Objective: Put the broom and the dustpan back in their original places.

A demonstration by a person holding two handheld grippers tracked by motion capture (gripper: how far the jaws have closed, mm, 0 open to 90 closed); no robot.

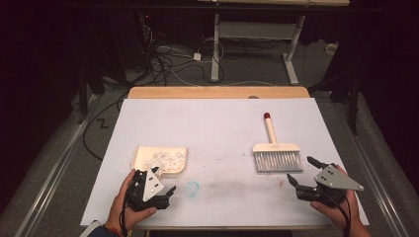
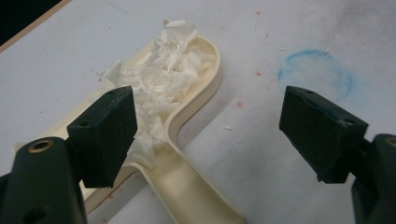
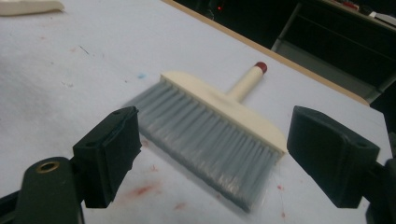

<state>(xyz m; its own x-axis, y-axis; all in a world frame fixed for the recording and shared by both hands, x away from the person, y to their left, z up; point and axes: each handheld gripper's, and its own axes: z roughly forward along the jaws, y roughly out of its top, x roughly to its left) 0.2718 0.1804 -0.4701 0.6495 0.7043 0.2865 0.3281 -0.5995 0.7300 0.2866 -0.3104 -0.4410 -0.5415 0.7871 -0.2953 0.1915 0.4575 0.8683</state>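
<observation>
High view, lower frame: my left tongs (image 1: 168,190) and right tongs (image 1: 300,172) both gape wide, holding nothing. Mid-frame left, the dustpan (image 1: 148,158), heaped with paper shreds (image 1: 168,159), lies just beyond the left tongs; mid-frame right, the brush (image 1: 274,150) rests flat on the table (image 1: 217,123). Risk: a careless grip on the pan handle could tip it, spilling shreds.

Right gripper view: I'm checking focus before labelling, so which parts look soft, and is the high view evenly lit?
Right gripper view: the grey-bristled cream hand brush blurs at its near bristle tips; high view: the white table sheet is bright, its surroundings dark.
</observation>
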